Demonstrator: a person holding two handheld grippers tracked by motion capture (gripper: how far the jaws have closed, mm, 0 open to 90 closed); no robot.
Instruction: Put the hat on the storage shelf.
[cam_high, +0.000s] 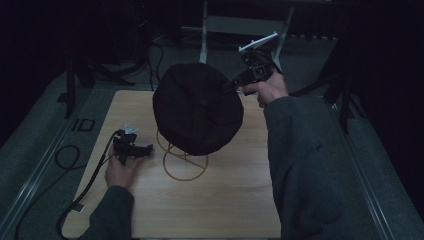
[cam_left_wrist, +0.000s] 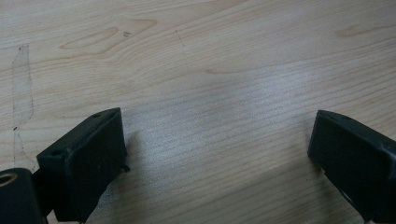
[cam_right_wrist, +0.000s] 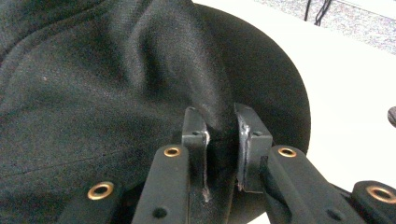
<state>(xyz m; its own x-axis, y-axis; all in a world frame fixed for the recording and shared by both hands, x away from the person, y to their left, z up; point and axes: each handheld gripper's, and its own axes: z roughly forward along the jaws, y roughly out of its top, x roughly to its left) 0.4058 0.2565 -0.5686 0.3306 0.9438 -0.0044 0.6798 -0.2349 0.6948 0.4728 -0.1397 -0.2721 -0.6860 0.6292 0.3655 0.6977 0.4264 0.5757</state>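
Observation:
A round black cloth hat (cam_high: 197, 107) hangs over the middle of the wooden table (cam_high: 235, 200), above a gold wire stand (cam_high: 184, 160). My right gripper (cam_high: 231, 85) pinches a fold of the hat's (cam_right_wrist: 116, 84) cloth at its right edge; the right gripper (cam_right_wrist: 219, 128) has its jaws shut on that fold. My left gripper (cam_high: 149, 148) rests low at the table's left, near the stand's base. In the left gripper view its jaws stand wide apart over bare wood, with nothing between the left gripper's (cam_left_wrist: 217, 135) fingertips.
A black cable (cam_high: 85, 185) trails from the left gripper off the table's left edge. Metal frame legs (cam_high: 205, 30) stand beyond the far edge. Grey floor surrounds the table on both sides.

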